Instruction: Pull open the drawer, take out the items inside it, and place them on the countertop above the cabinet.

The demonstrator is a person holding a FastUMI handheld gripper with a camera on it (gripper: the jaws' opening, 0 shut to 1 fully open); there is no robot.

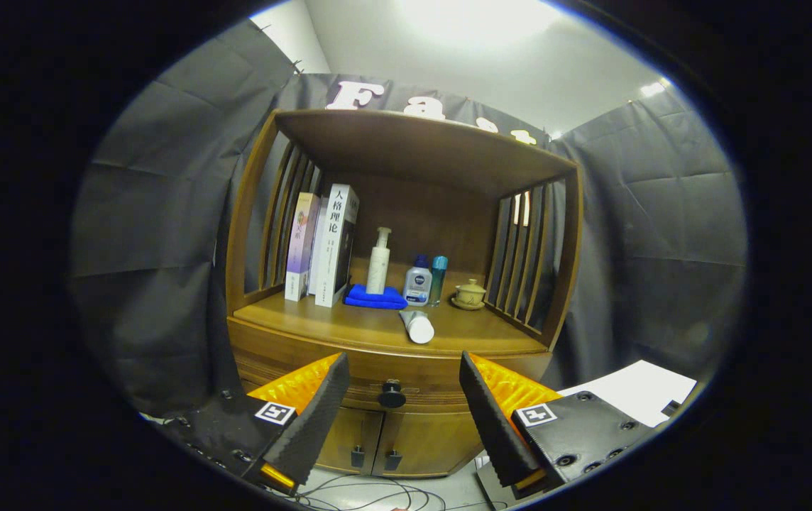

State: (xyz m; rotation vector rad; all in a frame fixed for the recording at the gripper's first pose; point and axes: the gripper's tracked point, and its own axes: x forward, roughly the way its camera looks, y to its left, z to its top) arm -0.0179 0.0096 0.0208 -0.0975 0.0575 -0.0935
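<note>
A wooden cabinet stands ahead with its drawer shut; a round black knob sits at the drawer's middle. My gripper is open, held some way back, and the knob shows between the two fingers. Nothing is between them. On the countertop above the drawer lies a white tube on its side. The drawer's contents are hidden.
On the countertop stand two books, a white pump bottle on a folded blue cloth, two small bottles and a lidded cup on a saucer. Two lower doors, floor cables, and white paper at the right.
</note>
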